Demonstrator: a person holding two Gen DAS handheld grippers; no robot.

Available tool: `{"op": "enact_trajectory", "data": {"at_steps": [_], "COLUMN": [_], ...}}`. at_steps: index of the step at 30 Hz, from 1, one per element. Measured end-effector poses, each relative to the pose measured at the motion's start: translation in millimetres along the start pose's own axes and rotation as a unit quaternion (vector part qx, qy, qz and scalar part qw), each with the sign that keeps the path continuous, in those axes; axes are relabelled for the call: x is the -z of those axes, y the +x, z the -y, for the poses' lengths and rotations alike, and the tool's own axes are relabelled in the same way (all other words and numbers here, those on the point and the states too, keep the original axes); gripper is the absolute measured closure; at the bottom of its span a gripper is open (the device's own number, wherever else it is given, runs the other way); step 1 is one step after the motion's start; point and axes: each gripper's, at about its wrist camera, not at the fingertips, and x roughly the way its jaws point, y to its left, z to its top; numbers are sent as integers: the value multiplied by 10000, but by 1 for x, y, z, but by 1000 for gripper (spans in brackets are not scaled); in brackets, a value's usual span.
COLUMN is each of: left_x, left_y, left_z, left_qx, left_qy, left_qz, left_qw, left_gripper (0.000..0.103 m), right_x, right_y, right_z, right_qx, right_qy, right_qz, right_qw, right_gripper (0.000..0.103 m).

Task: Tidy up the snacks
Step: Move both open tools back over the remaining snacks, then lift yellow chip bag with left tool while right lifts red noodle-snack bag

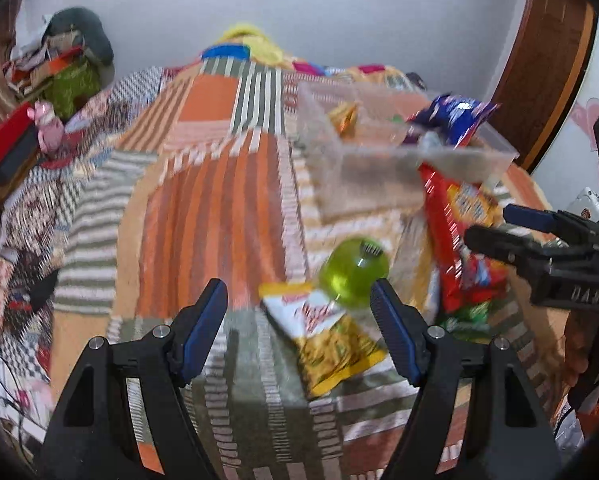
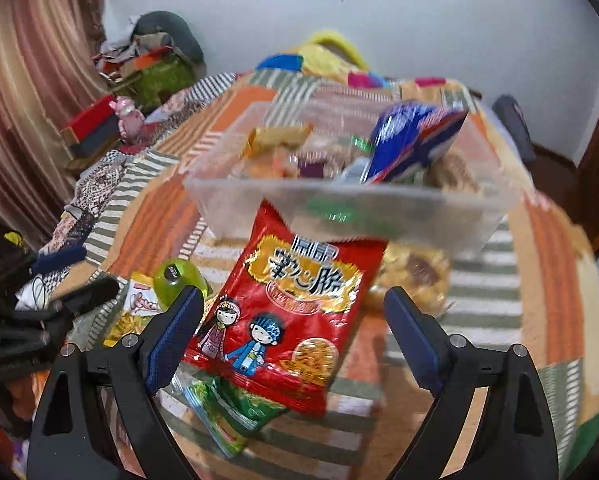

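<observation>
Both tongs gape empty, left tongs (image 1: 297, 312) over the yellow packet (image 1: 331, 344), right tongs (image 2: 293, 330) over the red packet (image 2: 287, 312), each needing a clean pinch before the bin (image 2: 379, 216)

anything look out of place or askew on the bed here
Yes. The blue packet sticks up out of the clear bin at a slant, poking past its rim. The red packet lies outside, its top edge against the bin's front wall, overlapping a green packet.
</observation>
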Motion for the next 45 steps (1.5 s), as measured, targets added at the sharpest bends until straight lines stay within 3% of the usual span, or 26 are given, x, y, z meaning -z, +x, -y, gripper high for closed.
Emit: {"op": "enact_trajectory", "data": {"at_steps": [5,10,11,13,16,18,26,28,31,37,45], "left_x": [16,25,26,28,29,31,37,36,35,30,-4], "left_y": [27,40,41,43,41,38,19,12,0,-25,-50], "left_z": [-6,-4,-3,-2,1,2,5,5,7,15,31], "left_qx": [97,164,188,351,381,335,157,119,121,23,39], "left_qy": [-115,-119,-136,-196,-188,-161,-186,-162,-123,-4,80], "left_qz": [-285,-265,-231,-251,-223,-201,-143,-100,-16,232,674], "left_qw": [9995,9994,9995,9989,9988,9991,9996,9997,9998,9997,9977], "left_gripper": [30,31,33,49,56,57,66,74,79,80,80], "right_x": [4,12,13,15,17,19,34,34,32,27,9], "right_y": [17,21,20,17,12,8,-7,-12,-21,-40,-61], "right_z": [-3,1,2,5,8,11,22,25,28,33,47], "right_qx": [14,-56,-74,-115,-187,-179,-137,-159,-170,-126,9], "right_qy": [118,215,250,295,290,221,115,140,173,203,224], "right_qz": [-280,-366,-351,-312,-277,-251,-134,-96,1,260,642], "right_qw": [9995,9991,9990,9990,9990,9993,9998,9997,9997,9994,9977], "right_gripper": [13,13,14,17,30,39,39,39,39,39,39]}}
